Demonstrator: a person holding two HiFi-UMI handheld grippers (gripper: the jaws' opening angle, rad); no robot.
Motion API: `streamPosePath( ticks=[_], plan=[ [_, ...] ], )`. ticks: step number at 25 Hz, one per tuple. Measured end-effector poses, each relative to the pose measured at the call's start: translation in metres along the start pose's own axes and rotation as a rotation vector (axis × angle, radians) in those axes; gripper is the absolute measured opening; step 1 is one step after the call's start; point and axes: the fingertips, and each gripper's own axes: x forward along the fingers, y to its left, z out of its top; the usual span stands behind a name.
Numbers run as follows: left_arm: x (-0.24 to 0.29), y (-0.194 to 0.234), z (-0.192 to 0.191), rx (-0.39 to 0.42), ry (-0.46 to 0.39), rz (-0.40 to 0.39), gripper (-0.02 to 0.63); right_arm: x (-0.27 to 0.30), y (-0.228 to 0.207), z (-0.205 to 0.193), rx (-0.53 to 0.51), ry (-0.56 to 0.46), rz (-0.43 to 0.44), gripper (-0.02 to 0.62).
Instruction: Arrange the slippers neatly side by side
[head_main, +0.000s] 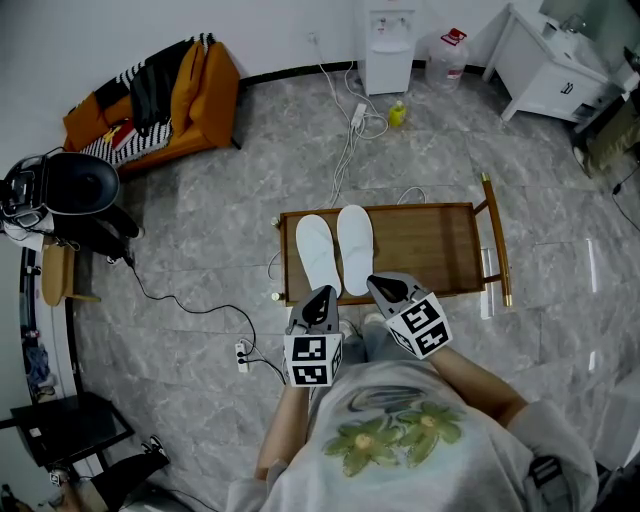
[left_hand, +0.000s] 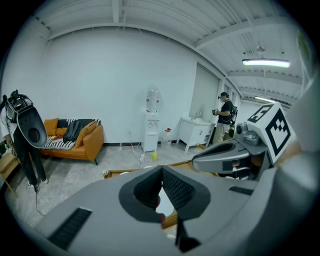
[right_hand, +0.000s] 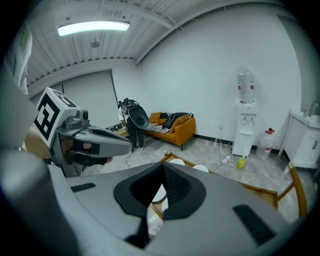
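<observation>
Two white slippers, one beside the other, lie parallel with their toes pointing away from me on the left part of a low wooden table. The right gripper view catches them as pale ovals beyond the jaws. My left gripper hovers at the table's near edge, just short of the left slipper's heel, with its jaws closed together and nothing between them. My right gripper is next to it near the right slipper's heel, also shut and empty. Each gripper shows its closed tips, left and right.
An orange sofa stands at the back left and a black stand device at the left. A water dispenser, a yellow bottle, floor cables with a power strip and a white cabinet sit behind the table. A person stands far off.
</observation>
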Motion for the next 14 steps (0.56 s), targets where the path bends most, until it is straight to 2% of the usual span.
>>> streamPosePath(
  ticks=[14],
  plan=[
    [-0.004, -0.009, -0.007, 0.004, 0.005, -0.003, 0.015, -0.008, 0.0, -0.011, 0.01, -0.002, -0.01, 0.005]
  ],
)
